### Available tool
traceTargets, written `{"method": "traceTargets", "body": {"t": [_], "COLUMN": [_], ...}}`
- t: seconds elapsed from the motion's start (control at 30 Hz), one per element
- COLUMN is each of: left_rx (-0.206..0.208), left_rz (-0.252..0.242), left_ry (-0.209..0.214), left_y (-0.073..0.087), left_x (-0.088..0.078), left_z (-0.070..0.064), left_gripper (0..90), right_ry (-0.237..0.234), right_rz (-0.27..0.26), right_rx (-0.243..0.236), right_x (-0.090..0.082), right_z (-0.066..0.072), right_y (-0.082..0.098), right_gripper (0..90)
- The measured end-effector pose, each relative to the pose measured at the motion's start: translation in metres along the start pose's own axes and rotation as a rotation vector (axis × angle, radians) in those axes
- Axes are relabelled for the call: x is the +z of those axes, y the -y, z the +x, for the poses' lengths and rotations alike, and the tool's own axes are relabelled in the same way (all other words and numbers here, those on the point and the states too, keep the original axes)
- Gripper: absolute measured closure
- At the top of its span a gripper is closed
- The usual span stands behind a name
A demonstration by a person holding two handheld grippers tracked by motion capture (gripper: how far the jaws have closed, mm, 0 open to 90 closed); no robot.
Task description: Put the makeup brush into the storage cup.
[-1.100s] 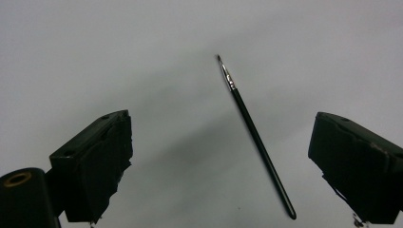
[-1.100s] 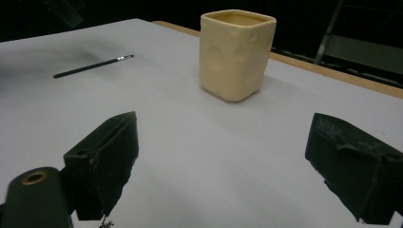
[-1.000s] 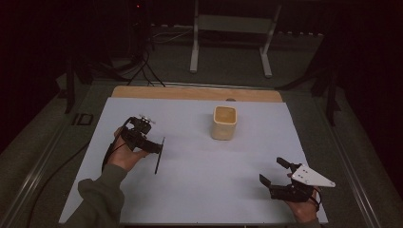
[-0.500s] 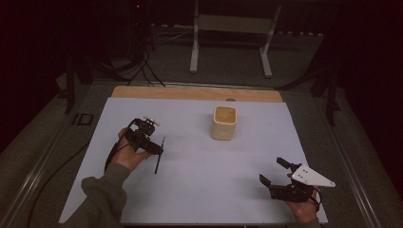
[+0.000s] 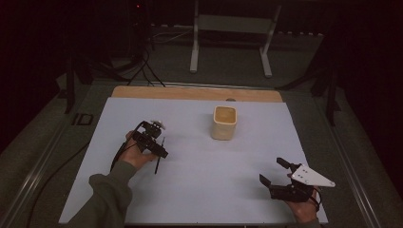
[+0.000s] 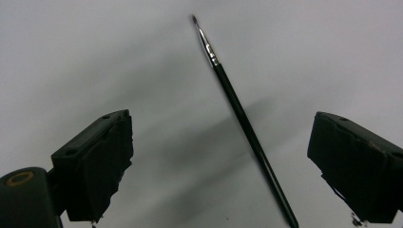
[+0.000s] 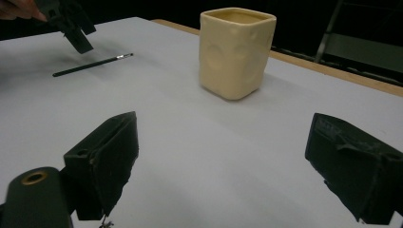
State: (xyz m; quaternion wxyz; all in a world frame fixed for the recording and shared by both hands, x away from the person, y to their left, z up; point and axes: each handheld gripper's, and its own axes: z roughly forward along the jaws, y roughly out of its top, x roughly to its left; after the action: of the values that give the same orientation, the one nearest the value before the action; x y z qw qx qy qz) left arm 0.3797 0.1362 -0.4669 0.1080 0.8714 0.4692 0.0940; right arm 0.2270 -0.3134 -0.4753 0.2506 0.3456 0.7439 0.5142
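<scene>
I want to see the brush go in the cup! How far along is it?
Nothing looks done yet. The brush lies flat on the white table, and the cup stands apart from it. In hand: the left gripper hovers open over the brush, jaws either side. Probably left: gripping, lifting and carrying it. The right gripper is open, holding nothing.

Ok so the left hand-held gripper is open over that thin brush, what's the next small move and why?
Probably lower the left hand-held gripper and close: the brush lies flat on the white sheet between its open jaws, not yet gripped.
</scene>
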Motion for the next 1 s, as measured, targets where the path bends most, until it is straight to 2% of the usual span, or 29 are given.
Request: {"method": "traceTargets", "body": {"t": [0.13, 0.47, 0.6, 0.67, 0.7, 0.77, 0.83, 1.0], "left_rx": [0.012, 0.010, -0.002, -0.002, -0.007, -0.008, -0.017, 0.008], "left_rz": [0.033, 0.094, 0.119, 0.131, 0.138, 0.143, 0.144, 0.160], "left_ry": [-0.001, 0.003, 0.011, 0.018, 0.032, 0.041, 0.062, 0.080], "left_y": [-0.002, -0.004, -0.005, -0.005, -0.006, -0.007, -0.009, -0.015], "left_x": [0.007, 0.018, 0.021, 0.022, 0.024, 0.025, 0.025, 0.025], "left_z": [-0.002, -0.003, 0.000, 0.001, 0.002, 0.004, 0.005, 0.005], "left_gripper": [10.2, 15.3, 18.9, 23.6, 23.6, 35.7, 41.1, 55.7], "right_ry": [0.001, 0.005, 0.003, 0.002, 0.002, 0.002, 0.002, -0.001], "right_rz": [0.001, 0.007, 0.008, 0.008, 0.008, 0.010, 0.010, 0.014], "right_rx": [0.001, 0.006, 0.005, 0.004, 0.005, 0.006, 0.006, 0.006], "right_x": [0.000, 0.000, 0.001, 0.001, 0.001, 0.001, 0.001, 0.002], "right_z": [0.000, -0.001, -0.001, -0.001, -0.001, -0.001, -0.001, -0.001], "right_y": [0.000, 0.001, 0.001, 0.001, 0.001, 0.001, 0.001, 0.001], "right_gripper": [10.5, 10.5, 10.5, 10.5, 10.5, 10.5, 10.5, 10.5]}}
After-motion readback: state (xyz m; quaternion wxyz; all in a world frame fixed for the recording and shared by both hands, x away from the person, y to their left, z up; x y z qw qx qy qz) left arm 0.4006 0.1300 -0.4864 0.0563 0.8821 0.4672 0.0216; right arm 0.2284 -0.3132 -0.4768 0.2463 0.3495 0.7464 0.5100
